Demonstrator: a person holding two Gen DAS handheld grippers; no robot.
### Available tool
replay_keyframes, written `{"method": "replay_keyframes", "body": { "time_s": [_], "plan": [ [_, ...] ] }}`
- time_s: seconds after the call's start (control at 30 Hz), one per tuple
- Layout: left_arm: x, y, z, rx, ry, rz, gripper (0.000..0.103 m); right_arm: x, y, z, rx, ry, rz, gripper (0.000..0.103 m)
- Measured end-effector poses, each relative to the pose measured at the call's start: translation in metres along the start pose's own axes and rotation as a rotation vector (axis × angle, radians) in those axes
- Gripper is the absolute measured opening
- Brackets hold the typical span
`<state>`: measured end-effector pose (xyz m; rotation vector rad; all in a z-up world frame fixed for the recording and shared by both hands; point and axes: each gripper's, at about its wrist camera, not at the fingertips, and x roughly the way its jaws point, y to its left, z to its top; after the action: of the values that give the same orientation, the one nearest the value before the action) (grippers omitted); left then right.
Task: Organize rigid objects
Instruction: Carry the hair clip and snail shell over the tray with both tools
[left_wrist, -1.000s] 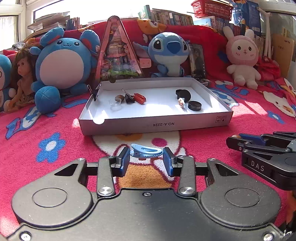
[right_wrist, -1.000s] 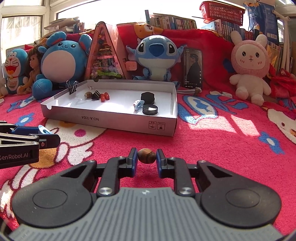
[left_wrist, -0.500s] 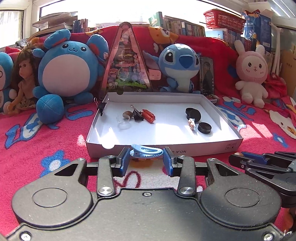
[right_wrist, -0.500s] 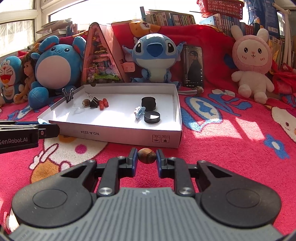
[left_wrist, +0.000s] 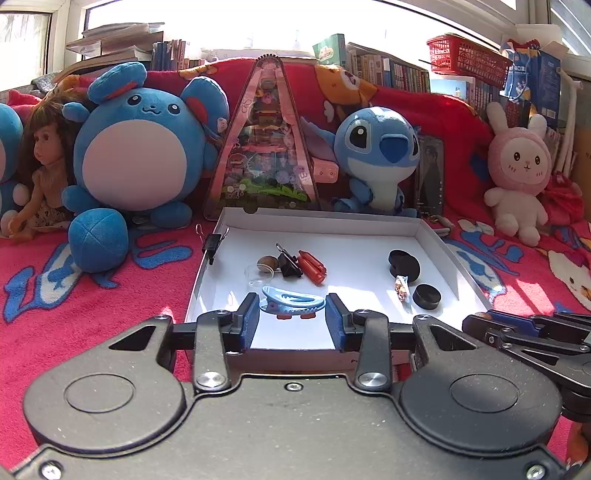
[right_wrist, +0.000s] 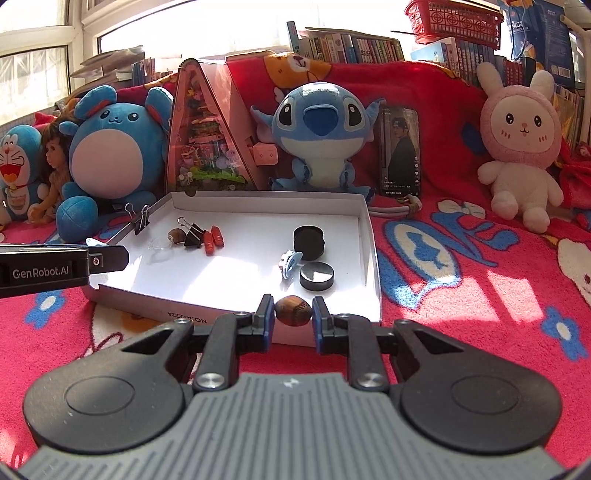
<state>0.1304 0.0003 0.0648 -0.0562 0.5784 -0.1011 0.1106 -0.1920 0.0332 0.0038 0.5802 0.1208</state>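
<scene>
My left gripper (left_wrist: 291, 317) is shut on a light blue hair clip (left_wrist: 291, 300), held above the near edge of the shallow white box (left_wrist: 432, 236). The right gripper (right_wrist: 293, 314) is shut on a brown walnut-like nut (right_wrist: 293, 311) just in front of the box's near wall (right_wrist: 177, 312). Inside the box lie a brown nut (left_wrist: 268, 263), a black binder clip (left_wrist: 288, 264), a red tool (left_wrist: 312, 266), two black round caps (left_wrist: 426, 296), a small blue clip (right_wrist: 290, 263) and a clear lid (left_wrist: 258, 275). Another binder clip (left_wrist: 212, 243) grips the left wall.
The box rests on a red patterned blanket (left_wrist: 92, 306). Behind it stand a blue round plush (left_wrist: 136, 162), a doll (left_wrist: 44, 173), a triangular toy pack (left_wrist: 264, 147), a blue alien plush (left_wrist: 380, 155), a phone (right_wrist: 400, 151) and a pink bunny (left_wrist: 521, 173). Books line the sill.
Both grippers have risen and moved toward the box, each keeping its object. The left one now hangs over the box's near edge; the right one has reached the near wall.
</scene>
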Motion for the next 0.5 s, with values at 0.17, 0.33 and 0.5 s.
{"method": "replay_keyframes", "body": {
  "time_s": [0.17,0.33,0.5],
  "plan": [
    [0.007,0.003,0.007,-0.019,-0.001,-0.003,0.037,0.01,0.001,0.008,0.0,0.013,-0.002,0.026],
    [0.015,0.004,0.01,-0.02,0.007,0.001,0.037,0.018,0.003,0.013,0.0,0.021,-0.008,0.026],
    [0.023,0.003,0.011,-0.019,0.014,-0.012,0.037,0.026,0.003,0.016,0.004,0.031,-0.006,0.026]
  ]
}}
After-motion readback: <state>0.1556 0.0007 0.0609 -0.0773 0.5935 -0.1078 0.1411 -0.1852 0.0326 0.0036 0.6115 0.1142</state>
